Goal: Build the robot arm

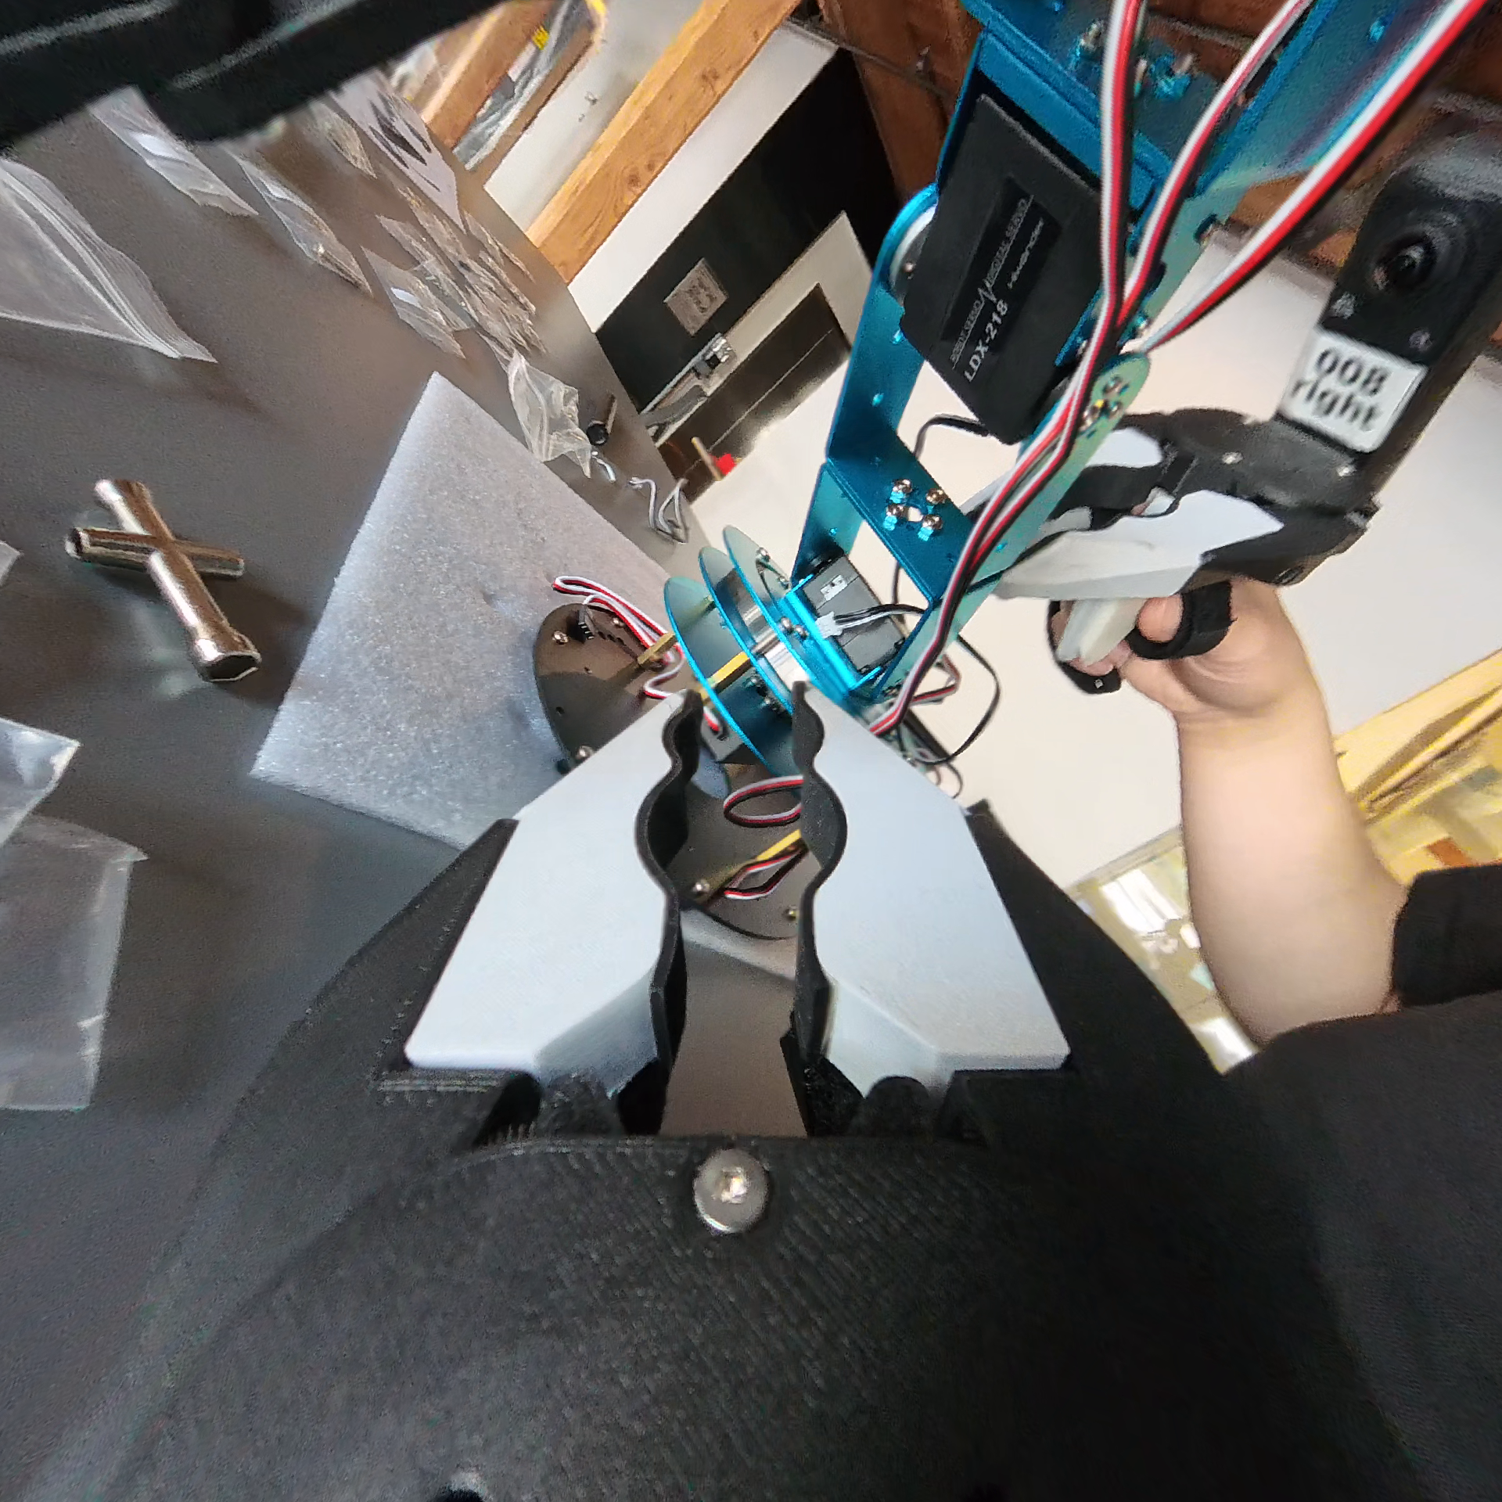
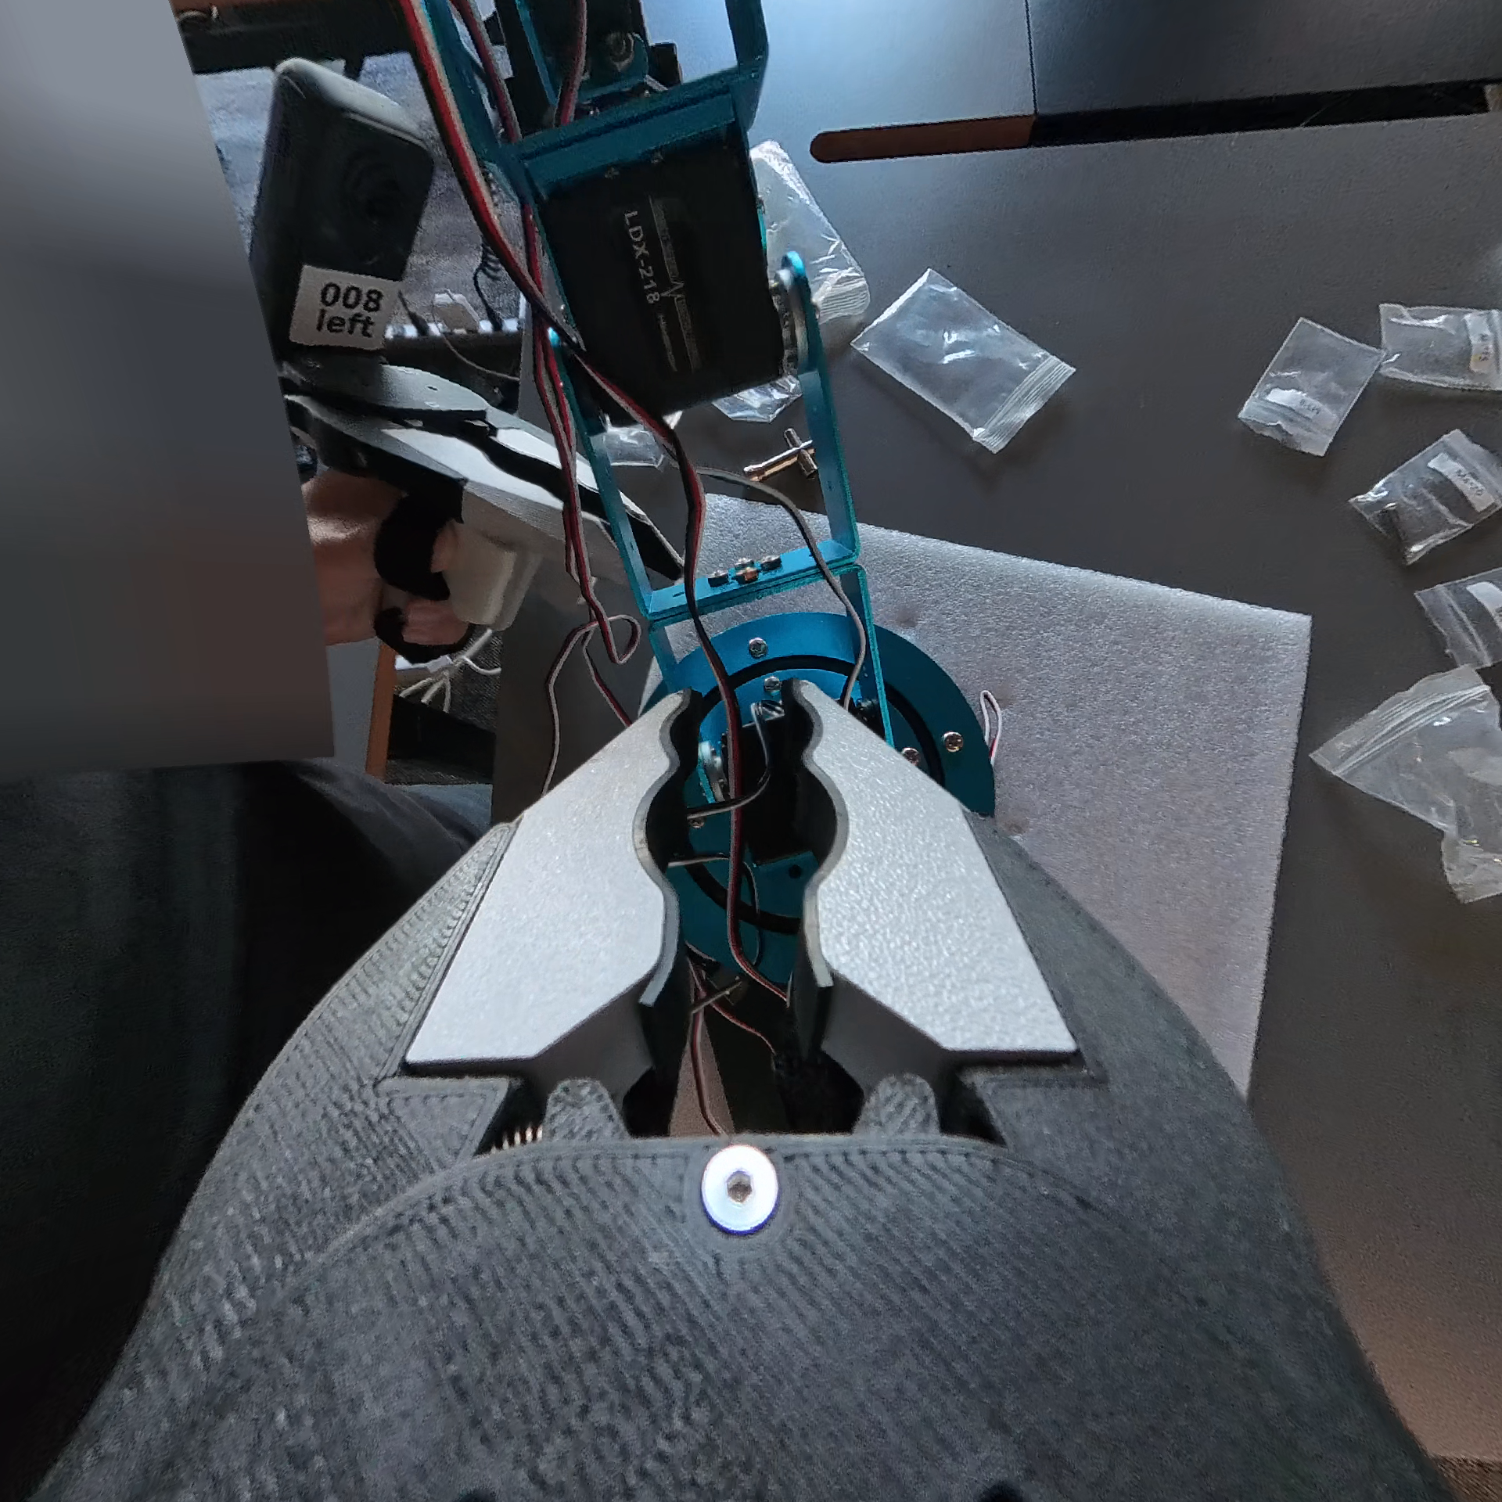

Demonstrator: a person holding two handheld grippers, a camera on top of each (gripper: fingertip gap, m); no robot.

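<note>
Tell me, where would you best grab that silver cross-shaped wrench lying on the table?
Grip the cross wrench by its long shaft, coming straight down from above. It lies flat on the grey table, so only the top is open, and the straight bar offers two parallel sides, clear of the crossing arms.

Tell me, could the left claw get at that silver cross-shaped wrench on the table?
Probably yes: the left claw looks open and empty, and the cross wrench lies bare on the grey table with nothing between.

Anodised blue metal bracket arm (image 2: pixel 829 455) carrying matte black servo block (image 2: pixel 658 268); red, white and black striped wiring (image 1: pixel 1138 268). White foam sheet (image 1: pixel 423 569) on grey tabletop (image 2: pixel 1219 203). Silver cross-shaped wrench (image 1: pixel 167 561); clear plastic bags (image 2: pixel 963 358).
</note>
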